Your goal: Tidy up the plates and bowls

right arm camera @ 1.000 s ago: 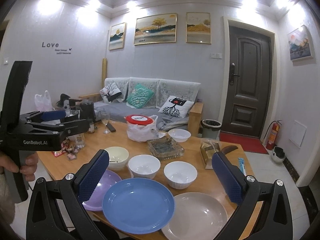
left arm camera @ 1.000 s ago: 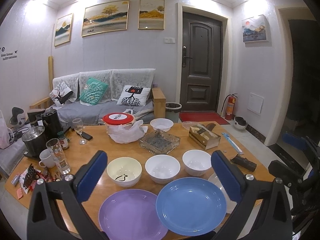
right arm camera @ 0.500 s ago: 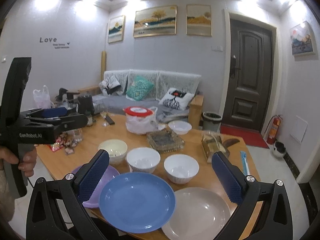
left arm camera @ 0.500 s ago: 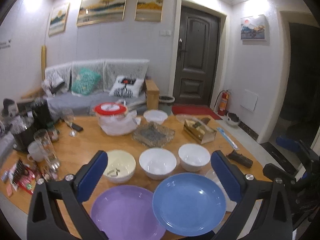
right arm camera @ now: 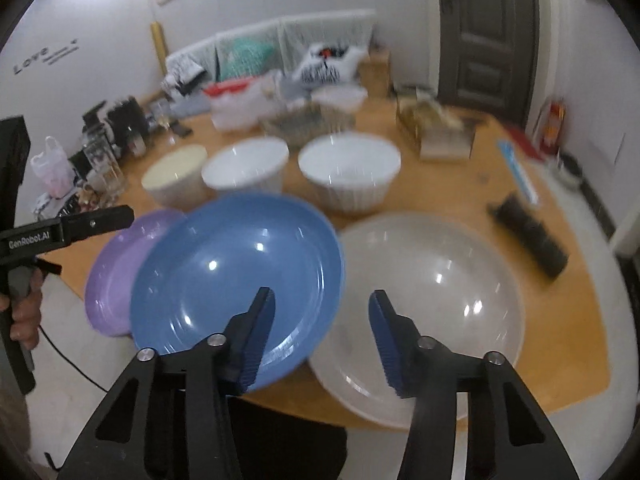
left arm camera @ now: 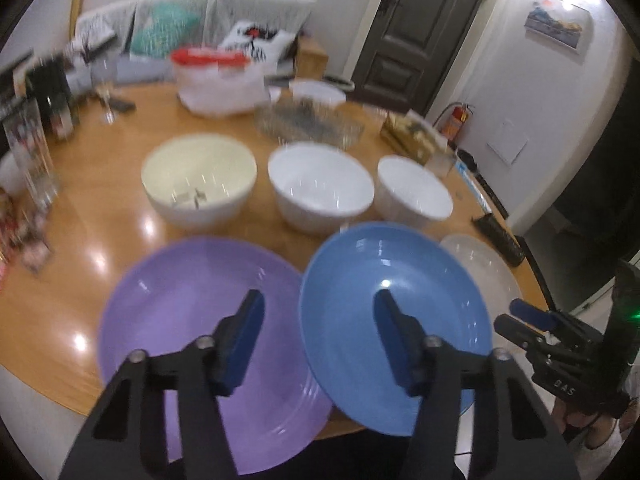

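Three plates lie in a row at the near edge of the tabletop (left arm camera: 100, 216): purple plate (left arm camera: 192, 320) on the left, blue plate (left arm camera: 384, 304) in the middle with its rims overlapping both neighbours, pale translucent plate (right arm camera: 436, 304) on the right. Behind them stand three bowls, well apart from the clutter further back: cream bowl (left arm camera: 199, 184), middle white bowl (left arm camera: 320, 186), right white bowl (left arm camera: 414, 192). Spread singly like this, nothing is stacked yet; the sorting looks barely started.

Left hand-held gripper (left arm camera: 318, 328) hangs above the seam where purple meets blue, jaws closing, at a middling gap, with only air between the pads. Right hand-held gripper (right arm camera: 322, 324) hangs over the blue plate's right rim beside the pale plate, jaws also closing, empty. Both point steeply down at plate edges, probably because a rim is the only part a two-finger grip can pinch.

Contents: cream bowl shows a small dark mark or scrap at the bottom, too blurred to name. White bowls and all plates appear empty. A fourth white bowl (left arm camera: 318, 94) sits far back.
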A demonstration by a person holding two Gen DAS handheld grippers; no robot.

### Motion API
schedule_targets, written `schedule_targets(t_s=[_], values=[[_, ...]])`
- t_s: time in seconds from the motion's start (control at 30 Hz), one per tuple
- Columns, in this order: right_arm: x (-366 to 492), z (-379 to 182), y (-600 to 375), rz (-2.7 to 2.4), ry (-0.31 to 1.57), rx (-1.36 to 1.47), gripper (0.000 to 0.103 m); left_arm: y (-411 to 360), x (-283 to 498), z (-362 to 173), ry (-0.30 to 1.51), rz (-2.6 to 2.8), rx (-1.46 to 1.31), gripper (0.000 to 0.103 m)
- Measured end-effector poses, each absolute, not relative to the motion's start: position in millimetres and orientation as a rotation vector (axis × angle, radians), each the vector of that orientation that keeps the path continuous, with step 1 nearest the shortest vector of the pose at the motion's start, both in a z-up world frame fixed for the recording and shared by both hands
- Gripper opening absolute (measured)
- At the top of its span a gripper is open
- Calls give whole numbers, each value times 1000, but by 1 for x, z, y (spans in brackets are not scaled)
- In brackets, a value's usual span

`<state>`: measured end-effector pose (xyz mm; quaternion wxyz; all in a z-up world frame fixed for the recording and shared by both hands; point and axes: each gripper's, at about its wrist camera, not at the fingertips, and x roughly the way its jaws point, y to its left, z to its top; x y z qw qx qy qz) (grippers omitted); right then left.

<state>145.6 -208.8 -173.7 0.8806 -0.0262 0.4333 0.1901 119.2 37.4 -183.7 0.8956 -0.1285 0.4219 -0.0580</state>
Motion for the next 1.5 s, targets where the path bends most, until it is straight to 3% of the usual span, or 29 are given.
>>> schedule_targets(t_s=[0.2, 0.3, 0.37, 0.5, 1.03, 1.5], values=[[151, -192, -203, 402, 956, -55, 35, 27, 126, -214, 943, -107, -266, 35], [154, -199, -199, 407, 974, -56, 27, 28, 131, -224, 963, -95, -267, 27], [155, -200, -197, 407, 978, -67, 16, 26, 132, -228, 968, -89, -262, 23], [157, -201, -193, 401, 976, -82, 15, 24, 135, -231, 974, -75, -238, 9], [155, -199, -214, 378, 964, -33, 15, 0, 133, -209, 946, -89, -187, 9], [151, -189, -302, 128, 894, -35, 15, -124, 175, -210, 988, -197, -25, 12]])
